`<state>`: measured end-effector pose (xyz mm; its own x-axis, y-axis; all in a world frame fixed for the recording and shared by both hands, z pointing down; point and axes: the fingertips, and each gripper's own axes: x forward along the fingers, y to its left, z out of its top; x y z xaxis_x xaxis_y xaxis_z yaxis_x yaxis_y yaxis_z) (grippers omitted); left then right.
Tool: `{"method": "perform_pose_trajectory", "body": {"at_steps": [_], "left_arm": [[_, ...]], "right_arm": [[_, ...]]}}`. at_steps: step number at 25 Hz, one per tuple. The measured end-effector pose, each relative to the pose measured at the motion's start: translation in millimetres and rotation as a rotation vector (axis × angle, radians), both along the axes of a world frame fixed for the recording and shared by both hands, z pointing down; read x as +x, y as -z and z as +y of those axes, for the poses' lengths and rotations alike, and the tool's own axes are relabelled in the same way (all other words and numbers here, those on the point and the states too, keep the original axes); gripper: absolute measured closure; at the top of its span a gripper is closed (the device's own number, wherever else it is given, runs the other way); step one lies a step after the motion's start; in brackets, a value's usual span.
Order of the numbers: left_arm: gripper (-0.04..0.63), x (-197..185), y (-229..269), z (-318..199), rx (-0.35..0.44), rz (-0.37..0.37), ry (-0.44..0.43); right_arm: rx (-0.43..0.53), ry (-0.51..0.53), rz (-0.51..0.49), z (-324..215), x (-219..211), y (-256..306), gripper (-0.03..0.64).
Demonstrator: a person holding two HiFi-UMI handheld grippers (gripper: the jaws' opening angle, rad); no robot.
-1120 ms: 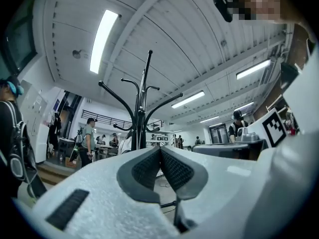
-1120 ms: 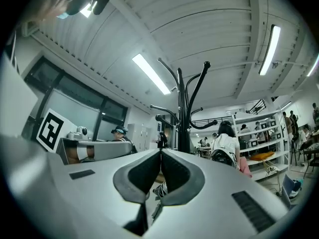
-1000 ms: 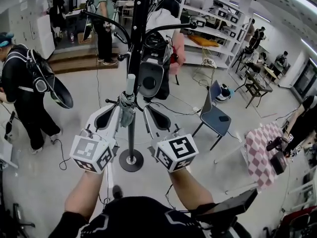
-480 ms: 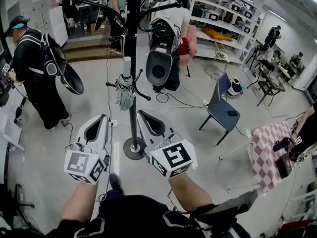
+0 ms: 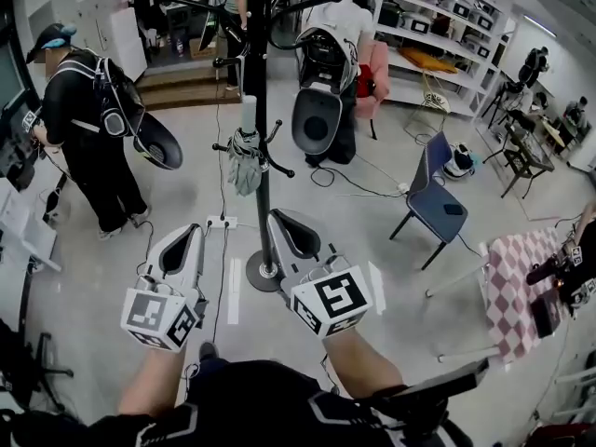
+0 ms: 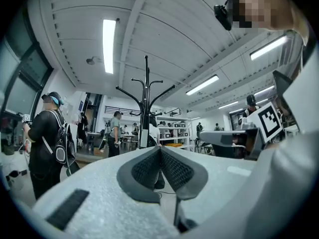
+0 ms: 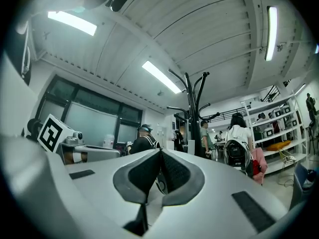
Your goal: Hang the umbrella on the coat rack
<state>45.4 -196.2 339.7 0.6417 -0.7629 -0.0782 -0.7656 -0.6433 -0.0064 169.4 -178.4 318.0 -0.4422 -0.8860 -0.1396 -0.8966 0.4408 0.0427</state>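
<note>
Holding nothing, left hand-held gripper [image 5: 192, 231] and right hand-held gripper [image 5: 278, 217] sit closed.

Head cam sitting high, looking forward and steeply down, catching left gripper [image 5: 191, 233] and right gripper [image 5: 279, 220] close at bottom edge, floor [image 5: 177, 203] beyond. Each gripper cam riding right behind own jaws, tilting up toward ceiling [image 6: 164, 39]. All three pretty much sharing coat rack [image 5: 260, 156] standing near ahead, plus person in black [image 5: 93, 147] left of it.
</note>
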Motion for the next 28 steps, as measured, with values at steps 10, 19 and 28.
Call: {"method": "perform_pose_trajectory", "body": {"at_steps": [10, 19, 28], "left_arm": [[0.584, -42, -19, -3, -0.044, 0.045, -0.035], [0.584, -120, -23, -19, -0.048, 0.047, -0.044], [0.584, -157, -21, -32, -0.018, -0.026, -0.084]], "right_arm": [[-0.05, -0.054, -0.014, -2, -34, -18, 0.609], [-0.05, -0.07, -0.028, -14, -101, -17, 0.609], [-0.045, -0.102, 0.004, -30, -145, -12, 0.609]]}}
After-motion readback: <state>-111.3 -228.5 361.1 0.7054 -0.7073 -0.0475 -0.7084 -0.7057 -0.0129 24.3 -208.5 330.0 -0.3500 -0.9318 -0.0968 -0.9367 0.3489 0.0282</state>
